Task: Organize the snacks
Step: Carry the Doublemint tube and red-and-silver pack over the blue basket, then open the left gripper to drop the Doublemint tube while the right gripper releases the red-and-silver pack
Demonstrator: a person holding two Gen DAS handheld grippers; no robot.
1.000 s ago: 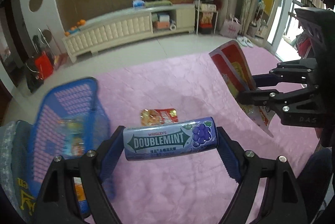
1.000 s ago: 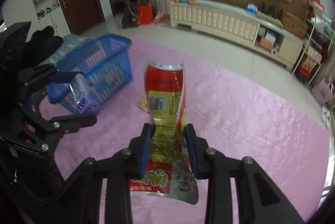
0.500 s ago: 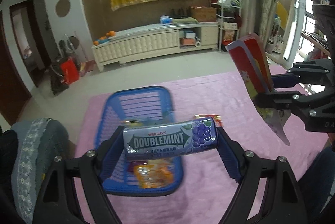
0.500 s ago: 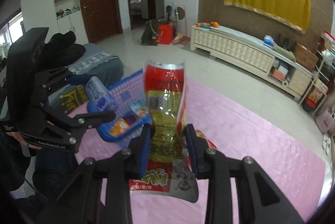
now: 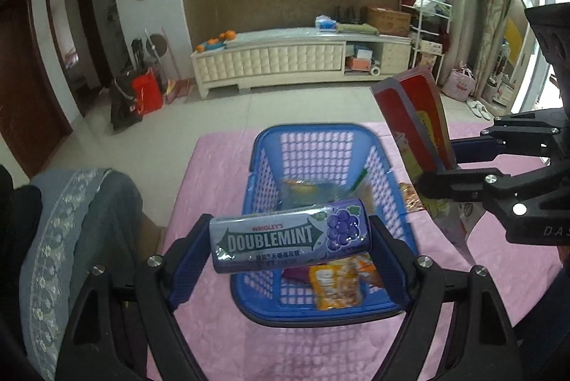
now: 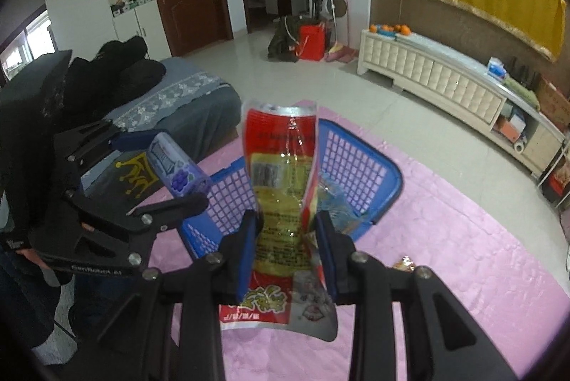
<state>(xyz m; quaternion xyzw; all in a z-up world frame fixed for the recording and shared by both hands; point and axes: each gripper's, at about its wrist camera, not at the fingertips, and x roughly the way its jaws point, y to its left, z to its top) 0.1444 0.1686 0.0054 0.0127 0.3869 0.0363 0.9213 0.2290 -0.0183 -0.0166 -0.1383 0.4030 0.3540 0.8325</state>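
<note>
My left gripper is shut on a purple Doublemint gum box, held crosswise above the near part of a blue plastic basket. Inside the basket lie several snack packets, among them an orange one. My right gripper is shut on a red and yellow snack bag, held upright over the basket. In the left wrist view that bag hangs over the basket's right rim. The gum box and the left gripper show at the left of the right wrist view.
The basket stands on a pink cloth. A small red and gold packet lies on the cloth just right of the basket, also seen as a packet in the right wrist view. A grey-covered seat borders the cloth on the left.
Both grippers have swung left with their loads, from over the open cloth to above the blue basket. The loose packet on the cloth now lies off to the right.
</note>
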